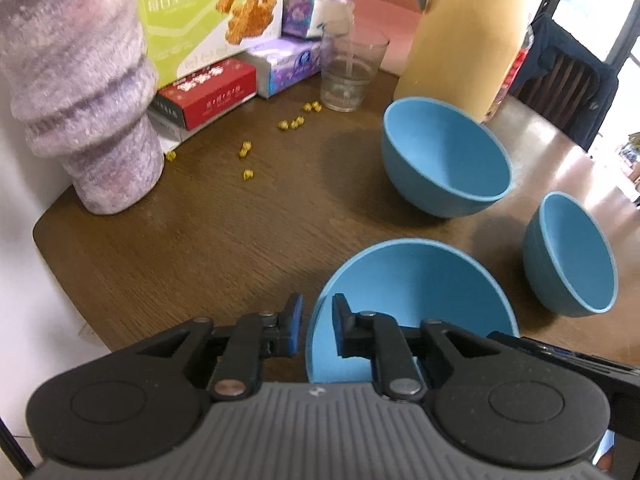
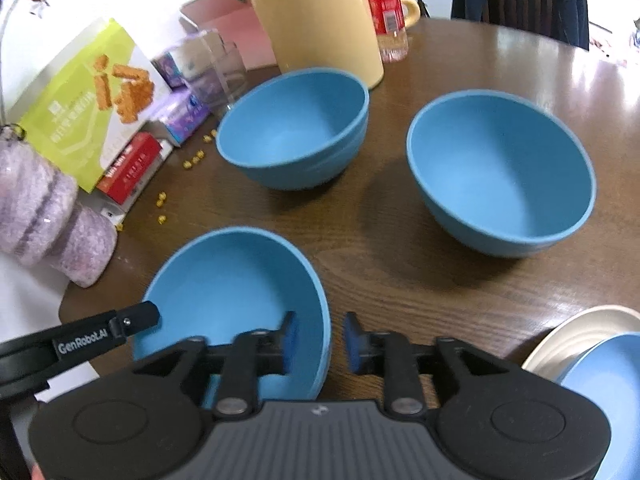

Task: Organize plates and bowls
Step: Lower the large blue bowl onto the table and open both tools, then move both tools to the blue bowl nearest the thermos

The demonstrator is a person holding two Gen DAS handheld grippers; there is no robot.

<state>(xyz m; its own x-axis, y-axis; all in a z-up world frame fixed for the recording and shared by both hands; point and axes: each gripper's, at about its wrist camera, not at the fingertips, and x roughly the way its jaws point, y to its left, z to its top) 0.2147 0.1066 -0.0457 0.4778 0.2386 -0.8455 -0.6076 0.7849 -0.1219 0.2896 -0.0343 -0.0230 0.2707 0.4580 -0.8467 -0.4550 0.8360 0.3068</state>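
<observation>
Three blue bowls stand on the brown table (image 1: 200, 240). My left gripper (image 1: 317, 312) straddles the left rim of the nearest bowl (image 1: 412, 292), one finger outside and one inside, pads clear of the rim. My right gripper (image 2: 320, 330) straddles the right rim of the same bowl (image 2: 236, 288), also open with gaps on both sides. A second bowl (image 1: 448, 156) (image 2: 296, 128) sits further back. The third bowl (image 1: 572, 256) (image 2: 500, 172) is to the right. A cream plate (image 2: 576, 328) with a blue dish (image 2: 608, 372) on it shows at the lower right.
A yellow jug (image 1: 468, 32) and a clear glass (image 1: 348, 68) stand behind the bowls. A fuzzy purple object (image 1: 80, 92), snack boxes (image 1: 208, 20) and small yellow crumbs (image 1: 248, 148) fill the back left. The table's edge (image 1: 44, 236) runs close on the left.
</observation>
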